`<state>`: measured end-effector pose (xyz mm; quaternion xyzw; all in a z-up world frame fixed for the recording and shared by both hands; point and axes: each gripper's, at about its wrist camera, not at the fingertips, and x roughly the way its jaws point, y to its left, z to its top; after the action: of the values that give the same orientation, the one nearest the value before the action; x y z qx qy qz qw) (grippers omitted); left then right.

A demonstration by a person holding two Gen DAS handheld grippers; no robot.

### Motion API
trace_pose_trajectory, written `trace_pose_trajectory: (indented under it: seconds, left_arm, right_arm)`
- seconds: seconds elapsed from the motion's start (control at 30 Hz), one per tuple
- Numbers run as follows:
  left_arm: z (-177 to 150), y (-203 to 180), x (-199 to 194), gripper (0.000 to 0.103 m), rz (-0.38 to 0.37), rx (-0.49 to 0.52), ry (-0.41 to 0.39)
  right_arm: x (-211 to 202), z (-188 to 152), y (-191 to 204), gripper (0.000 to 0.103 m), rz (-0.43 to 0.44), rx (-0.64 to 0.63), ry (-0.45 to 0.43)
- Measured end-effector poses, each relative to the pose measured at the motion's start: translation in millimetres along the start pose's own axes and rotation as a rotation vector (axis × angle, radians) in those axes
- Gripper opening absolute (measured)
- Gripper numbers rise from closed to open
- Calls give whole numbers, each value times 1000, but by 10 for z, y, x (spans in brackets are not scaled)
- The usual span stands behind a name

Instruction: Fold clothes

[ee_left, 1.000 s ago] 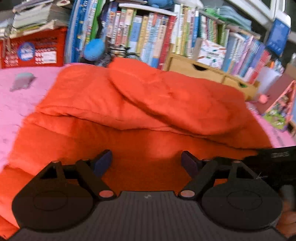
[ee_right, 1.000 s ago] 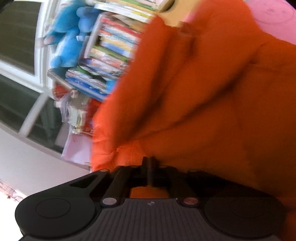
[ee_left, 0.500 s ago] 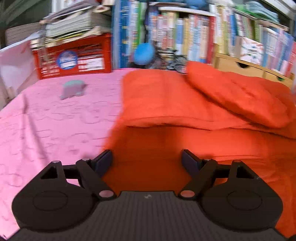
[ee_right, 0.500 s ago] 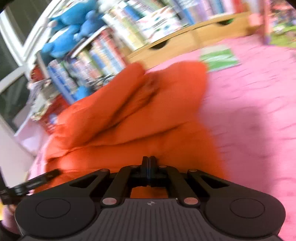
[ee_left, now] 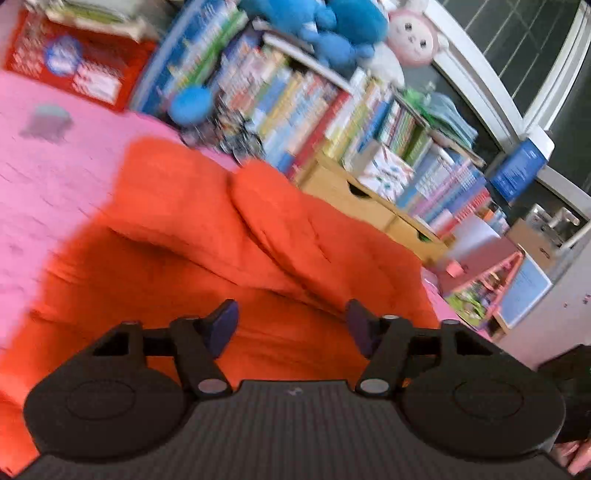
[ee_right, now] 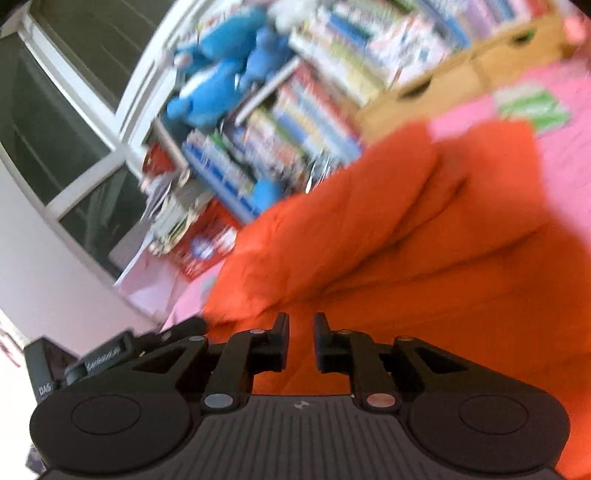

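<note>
An orange padded garment (ee_left: 258, 240) lies folded over itself on the pink bed cover (ee_left: 44, 192). In the left wrist view my left gripper (ee_left: 291, 319) hovers over its near part, open wide, with only cloth showing between the fingers. In the right wrist view the same orange garment (ee_right: 424, 240) fills the middle and right. My right gripper (ee_right: 301, 328) sits above it with its jaws a small gap apart and nothing between them. The other gripper's black body (ee_right: 122, 350) shows at the left edge. Both views are blurred by motion.
Rows of books (ee_left: 332, 114) and wooden drawers (ee_left: 354, 195) stand behind the bed, with blue plush toys (ee_left: 332, 29) on top. A red box (ee_left: 85, 70) and a grey object (ee_left: 46, 120) are at the far left. A green item (ee_right: 532, 107) lies on the pink cover.
My right gripper was shut half a second ago and now stands slightly open. Both cameras have swung and tilted; the left gripper has stayed open over the garment.
</note>
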<state>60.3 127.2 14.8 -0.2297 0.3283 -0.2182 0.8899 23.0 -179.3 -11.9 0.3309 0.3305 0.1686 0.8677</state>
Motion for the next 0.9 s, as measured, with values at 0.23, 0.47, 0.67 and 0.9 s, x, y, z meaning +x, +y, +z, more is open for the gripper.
trace_pose_trajectory:
  seconds: [0.23,0.47,0.67,0.9]
  left_arm:
    - [-71,85,334,41,17,-17,75]
    - [-165,-31,348,34,82,140,82]
    - [-207,-99,365,22,143,258,79]
    - [-116,251,231,3,142,166,54]
  right_arm:
    - [262,-12,-17,18,18,12,45]
    - [343,-59,11,17,-32,-55,47]
    - [329,-101,15,0,-115,-110,40]
    - [164,-125,-8,0,-216,-186,-13]
